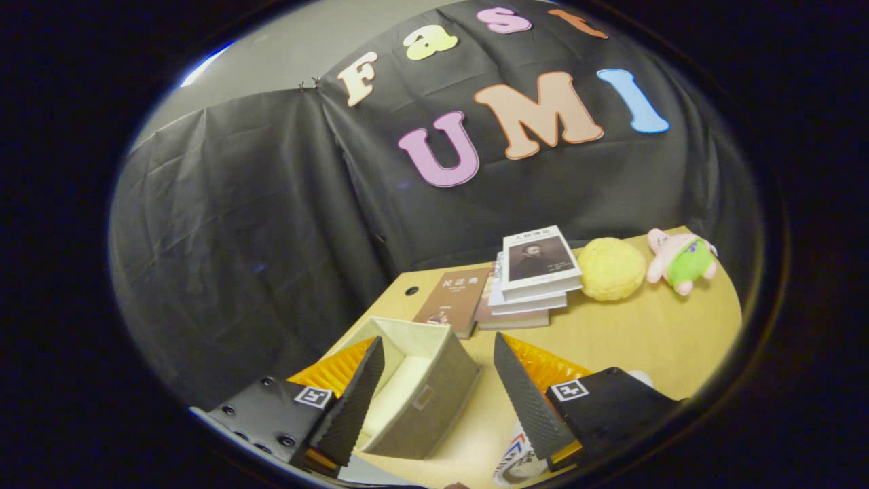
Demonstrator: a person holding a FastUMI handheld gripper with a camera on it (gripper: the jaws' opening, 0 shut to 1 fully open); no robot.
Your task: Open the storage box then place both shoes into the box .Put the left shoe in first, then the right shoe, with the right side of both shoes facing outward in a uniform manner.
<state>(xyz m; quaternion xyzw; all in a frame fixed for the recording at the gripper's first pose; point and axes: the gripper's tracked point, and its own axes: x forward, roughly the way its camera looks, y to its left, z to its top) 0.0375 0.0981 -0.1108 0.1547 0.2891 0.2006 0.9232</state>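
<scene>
An open beige fabric storage box [422,380] sits on the wooden table [645,333], its pale inside bare. My gripper [441,370] hovers above the table with its fingers wide apart and nothing held; the box lies between and just ahead of them, nearer the left finger [356,401]. Under the right finger [526,394] part of a white shoe [516,465] with red and blue stripes peeks out, mostly hidden.
Beyond the box lie a brown book [453,300] and a stack of books [536,275]. A yellow plush ball [611,268] and a pink and green plush toy [681,259] sit at the back right. The table's left edge drops off beside the box.
</scene>
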